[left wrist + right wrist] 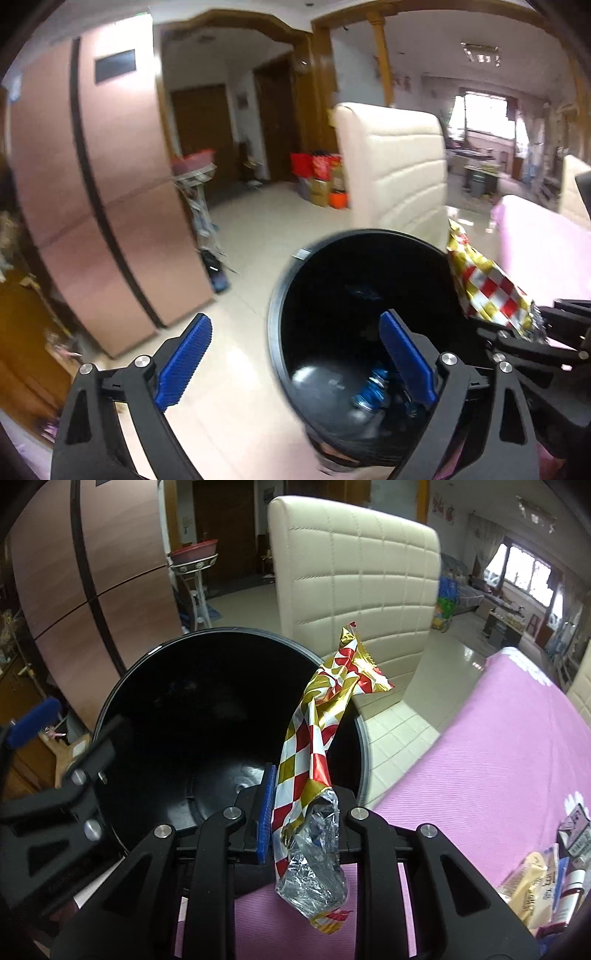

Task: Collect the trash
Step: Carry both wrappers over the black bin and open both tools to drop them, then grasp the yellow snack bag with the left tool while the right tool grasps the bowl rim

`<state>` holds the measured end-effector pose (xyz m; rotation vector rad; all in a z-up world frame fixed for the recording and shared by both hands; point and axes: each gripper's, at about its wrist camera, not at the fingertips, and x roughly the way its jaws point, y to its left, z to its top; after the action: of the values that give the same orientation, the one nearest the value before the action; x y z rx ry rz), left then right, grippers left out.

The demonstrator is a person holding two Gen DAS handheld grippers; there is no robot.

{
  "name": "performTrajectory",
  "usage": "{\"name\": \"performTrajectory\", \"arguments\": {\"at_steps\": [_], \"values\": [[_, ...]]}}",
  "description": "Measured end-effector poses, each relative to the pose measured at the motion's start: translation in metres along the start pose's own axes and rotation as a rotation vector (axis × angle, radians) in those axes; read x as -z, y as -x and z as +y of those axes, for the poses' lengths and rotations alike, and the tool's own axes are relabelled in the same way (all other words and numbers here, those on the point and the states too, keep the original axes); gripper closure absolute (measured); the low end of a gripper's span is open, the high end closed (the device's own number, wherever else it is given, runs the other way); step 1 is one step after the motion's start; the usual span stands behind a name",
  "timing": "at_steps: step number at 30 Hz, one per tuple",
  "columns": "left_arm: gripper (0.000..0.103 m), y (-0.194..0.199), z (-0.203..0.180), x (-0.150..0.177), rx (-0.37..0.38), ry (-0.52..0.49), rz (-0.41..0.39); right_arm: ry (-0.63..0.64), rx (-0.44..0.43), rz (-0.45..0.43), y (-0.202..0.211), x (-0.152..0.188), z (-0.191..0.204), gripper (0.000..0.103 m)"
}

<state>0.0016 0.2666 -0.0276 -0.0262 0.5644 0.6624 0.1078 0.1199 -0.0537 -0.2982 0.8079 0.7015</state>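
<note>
My right gripper (pixel 301 808) is shut on a red, white and gold checkered snack wrapper (pixel 314 746), which stands up over the right rim of a black round trash bin (pixel 192 701). The wrapper's silver inside hangs below the jaws. In the left wrist view the wrapper (pixel 484 284) shows at the bin's right edge. My left gripper (pixel 295 362) is open and empty, just above the bin (pixel 354 295), whose bottom holds a crumpled blue wrapper (pixel 373 391).
A cream padded chair (pixel 354 576) stands behind the bin. A pink tablecloth (pixel 498 760) covers the table on the right, with several packets (pixel 539 886) at its near right. A copper-coloured fridge (pixel 103 177) stands on the left.
</note>
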Motion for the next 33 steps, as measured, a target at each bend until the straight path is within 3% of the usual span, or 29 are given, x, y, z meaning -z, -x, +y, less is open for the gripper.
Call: {"name": "performTrajectory", "arguments": {"at_steps": [2,4,5,6,9,14,21,33], "values": [[0.012,-0.006,0.006,-0.002,-0.015,0.006,0.003,0.009,-0.018,0.012,-0.002,0.000,0.005,0.077],[0.012,-0.013,0.013,-0.003,-0.026,0.026,0.024,0.006,-0.013,0.013,-0.003,0.001,0.006,0.062],[0.012,-0.017,0.018,-0.003,-0.028,0.038,0.034,-0.002,0.001,-0.011,0.000,0.002,0.006,0.033],[0.012,-0.017,0.021,-0.003,-0.030,0.046,0.039,-0.004,0.022,-0.043,0.003,0.002,0.005,0.022],[0.012,-0.019,0.031,-0.003,-0.025,0.080,0.055,0.020,0.063,-0.054,0.007,0.003,0.005,0.024],[0.012,-0.018,0.029,-0.004,0.020,0.093,0.058,-0.046,0.101,-0.042,0.012,0.008,-0.013,0.024],[0.012,-0.002,-0.016,-0.002,0.133,0.007,0.043,-0.016,0.313,-0.055,0.033,0.025,-0.035,0.023],[0.012,0.035,-0.104,0.005,0.366,-0.150,0.015,-0.153,0.526,-0.103,0.109,0.086,-0.110,0.010]]}}
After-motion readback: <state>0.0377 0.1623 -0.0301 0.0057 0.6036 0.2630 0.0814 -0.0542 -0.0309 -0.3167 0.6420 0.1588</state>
